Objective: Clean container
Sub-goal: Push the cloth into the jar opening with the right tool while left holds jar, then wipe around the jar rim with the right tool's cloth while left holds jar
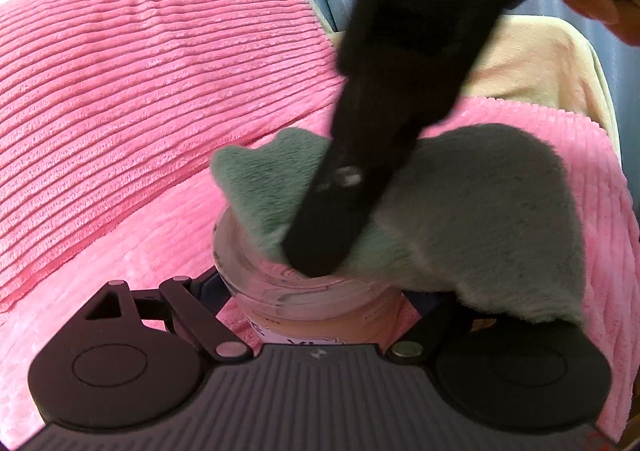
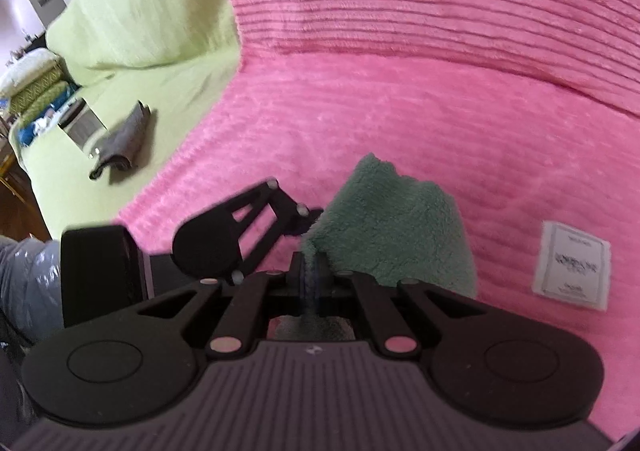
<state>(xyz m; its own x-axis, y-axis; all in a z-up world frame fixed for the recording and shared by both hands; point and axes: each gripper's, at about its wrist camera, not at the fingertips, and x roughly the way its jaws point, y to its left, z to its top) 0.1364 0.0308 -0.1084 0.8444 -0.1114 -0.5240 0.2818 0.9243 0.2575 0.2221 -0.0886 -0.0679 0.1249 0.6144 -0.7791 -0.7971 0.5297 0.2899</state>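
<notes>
jar [image 1: 296, 291] sat on the pink blanket [image 1: 120, 91], clamped by the left gripper [image 1: 316, 315]. right gripper [image 2: 310, 271], clenched on the green cloth [image 1: 480, 211], pushed into its mouth; hard pushing could tip the jar or pull the cloth free.

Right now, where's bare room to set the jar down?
Free: pink blanket between the green cloth and the backrest, and left of the white packet. Crowded: around the jar, where left tongs and right tongs meet.

No text is legible. The container [image 1: 304, 315] carries a label with cut-off, unreadable letters at 6 o'clock. The white packet [image 2: 572, 267], at 3 o'clock, bears blurred print.
</notes>
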